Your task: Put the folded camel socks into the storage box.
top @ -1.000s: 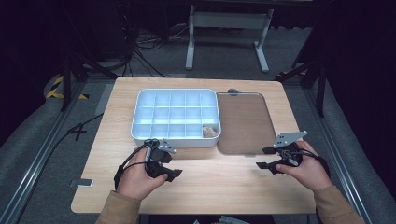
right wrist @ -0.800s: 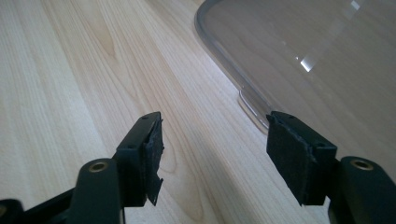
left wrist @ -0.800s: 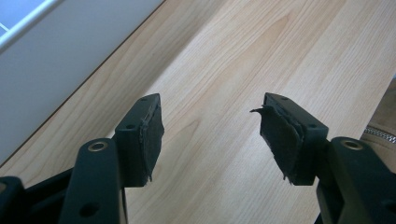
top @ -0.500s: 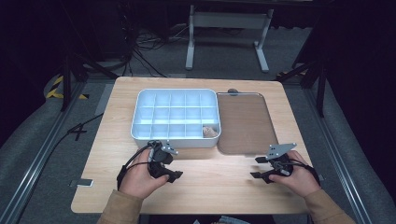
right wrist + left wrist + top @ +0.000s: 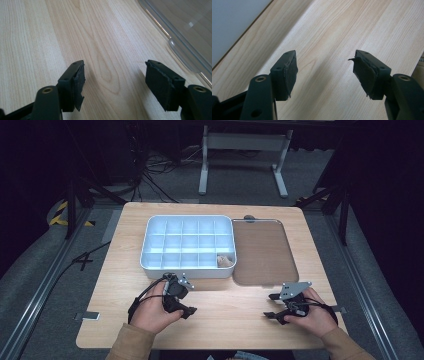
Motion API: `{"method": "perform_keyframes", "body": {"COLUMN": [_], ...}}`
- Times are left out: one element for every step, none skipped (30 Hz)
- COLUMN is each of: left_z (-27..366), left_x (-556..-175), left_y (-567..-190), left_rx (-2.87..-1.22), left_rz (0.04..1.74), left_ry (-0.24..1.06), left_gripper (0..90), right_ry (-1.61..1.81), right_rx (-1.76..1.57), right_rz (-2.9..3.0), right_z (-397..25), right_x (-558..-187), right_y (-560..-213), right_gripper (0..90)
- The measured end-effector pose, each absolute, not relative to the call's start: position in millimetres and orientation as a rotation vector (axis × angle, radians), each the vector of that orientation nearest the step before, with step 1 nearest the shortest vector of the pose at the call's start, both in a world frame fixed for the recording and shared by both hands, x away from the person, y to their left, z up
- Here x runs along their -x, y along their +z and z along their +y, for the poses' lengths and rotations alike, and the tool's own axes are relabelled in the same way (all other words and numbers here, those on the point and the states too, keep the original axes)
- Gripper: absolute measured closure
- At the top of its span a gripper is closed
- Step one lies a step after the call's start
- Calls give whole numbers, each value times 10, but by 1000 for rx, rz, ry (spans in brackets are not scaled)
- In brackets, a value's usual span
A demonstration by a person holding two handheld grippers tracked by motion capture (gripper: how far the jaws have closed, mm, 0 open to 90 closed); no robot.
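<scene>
Both grippers sit low over the near part of the wooden table point(image 5: 225, 320), and neither holds anything. The left gripper point(image 5: 186, 309) rests just in front of the pale blue divided box point(image 5: 187, 268), and in the left gripper view its jaws stand wide apart with only bare wood between them and a strip of the box wall at the upper left corner. The right gripper point(image 5: 271, 306) lies off to the other side, near the front corner of the clear lid point(image 5: 262, 252) that lies flat beside the box. In the right gripper view its jaws are spread as well, with nothing between the pads point(image 5: 162, 86) but table grain, and the lid's rounded rim shows at the upper right.

The one loose thing I can make out is a small tan object point(image 5: 224, 261) lying in the front right compartment of the box; it is too small to tell what it is. Every other compartment looks empty from here.

To my eye the sorting part looks finished: the object is already in its compartment, and no other piece lies on the table. What seems left is the lid, which is off and lying touching or just beside the box's right wall. If closing the box is the aim, that step has not been started, since both hands are well back from the lid and the box.
</scene>
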State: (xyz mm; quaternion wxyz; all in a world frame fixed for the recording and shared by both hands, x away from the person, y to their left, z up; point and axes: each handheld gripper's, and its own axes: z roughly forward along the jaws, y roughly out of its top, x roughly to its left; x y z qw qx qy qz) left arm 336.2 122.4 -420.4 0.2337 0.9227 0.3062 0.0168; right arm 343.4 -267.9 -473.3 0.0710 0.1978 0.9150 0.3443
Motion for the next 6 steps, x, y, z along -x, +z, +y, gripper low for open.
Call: {"method": "perform_keyframes", "body": {"left_z": [1222, 1222, 1221, 1221, 1218, 1214], "left_x": [-3361, -3365, -3365, -3371, -3368, -3369], "left_y": [-4212, -4222, -4233, -4240, -4253, -4271], "left_rx": [-2536, -2537, -2538, -2548, -2545, -2545], "left_rz": [846, 842, 845, 840, 845, 847], "left_ry": [40, 39, 34, 31, 34, 22], "left_gripper": [364, 364, 361, 359, 357, 354], "right_ry": [1039, 1043, 1049, 1058, 1066, 1067], "right_rx": [-595, -596, -601, -599, -602, -606], "right_rz": [2745, 2743, 2742, 2736, 2733, 2729], "right_z": [-2679, -2680, -2681, -2682, -2684, -2687], "right_x": [-3432, -3428, -3424, -3423, -3420, -3417], "right_y": [-4736, -4738, -4744, -4753, -4759, -4761], "right_gripper": [322, 318, 308, 296, 293, 291]}}
